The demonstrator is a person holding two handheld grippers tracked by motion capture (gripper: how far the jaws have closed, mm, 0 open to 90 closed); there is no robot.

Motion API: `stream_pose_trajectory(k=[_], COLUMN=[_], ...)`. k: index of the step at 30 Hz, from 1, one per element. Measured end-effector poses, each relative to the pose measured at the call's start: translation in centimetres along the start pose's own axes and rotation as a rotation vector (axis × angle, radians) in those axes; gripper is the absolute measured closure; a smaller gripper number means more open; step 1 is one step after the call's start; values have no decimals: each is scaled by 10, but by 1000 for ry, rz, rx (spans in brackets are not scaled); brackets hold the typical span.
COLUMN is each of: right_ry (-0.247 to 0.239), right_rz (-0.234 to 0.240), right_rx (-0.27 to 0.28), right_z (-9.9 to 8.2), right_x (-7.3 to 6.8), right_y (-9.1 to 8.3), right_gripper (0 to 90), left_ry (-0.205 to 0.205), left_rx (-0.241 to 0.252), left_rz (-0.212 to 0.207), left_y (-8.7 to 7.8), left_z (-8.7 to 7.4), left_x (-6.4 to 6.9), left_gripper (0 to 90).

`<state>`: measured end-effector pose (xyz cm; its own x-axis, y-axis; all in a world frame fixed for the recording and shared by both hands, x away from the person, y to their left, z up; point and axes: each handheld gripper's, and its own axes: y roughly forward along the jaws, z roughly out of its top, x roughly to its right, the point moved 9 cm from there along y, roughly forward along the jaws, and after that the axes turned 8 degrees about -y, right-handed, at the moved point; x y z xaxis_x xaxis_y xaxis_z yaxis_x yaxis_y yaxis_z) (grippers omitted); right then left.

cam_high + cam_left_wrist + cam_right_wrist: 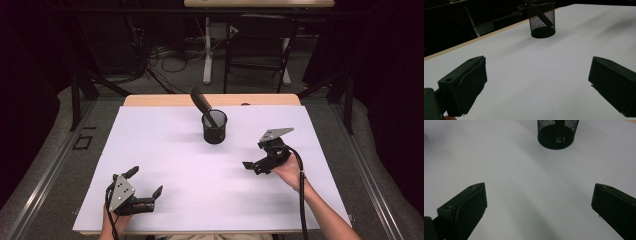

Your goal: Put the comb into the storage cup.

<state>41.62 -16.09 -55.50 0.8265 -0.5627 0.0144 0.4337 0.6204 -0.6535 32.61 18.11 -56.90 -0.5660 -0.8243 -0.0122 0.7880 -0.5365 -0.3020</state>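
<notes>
A black mesh cup stood upright toward the far middle of the white-topped bench, and a dark-handled tool leaned out of it, its handle tilted up to the far left. The left gripper was held at the near left corner, close above the bench, its jaws spread wide apart with nothing between them. The right gripper was held to the right of the middle, nearer than the cup and well apart from it, its jaws likewise wide apart and empty. In the left gripper view the cup sat far ahead; in the right gripper view it sat straight ahead beyond the jaws.
</notes>
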Motion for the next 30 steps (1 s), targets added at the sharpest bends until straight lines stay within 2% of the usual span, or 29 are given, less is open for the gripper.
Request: stream_pose_trajectory(k=[16,30], right_ry=[-25,-8], right_rz=[2,7], right_rx=[-47,-63], right_z=[-26,-50], right_x=[-14,-24], right_y=[-9,-17], right_gripper=[0,0], left_ry=[-1,-1], left_rx=[1,-3], left_rz=[0,-3], left_y=[0,1], left_z=[0,0], left_x=[0,0], left_gripper=[18,18])
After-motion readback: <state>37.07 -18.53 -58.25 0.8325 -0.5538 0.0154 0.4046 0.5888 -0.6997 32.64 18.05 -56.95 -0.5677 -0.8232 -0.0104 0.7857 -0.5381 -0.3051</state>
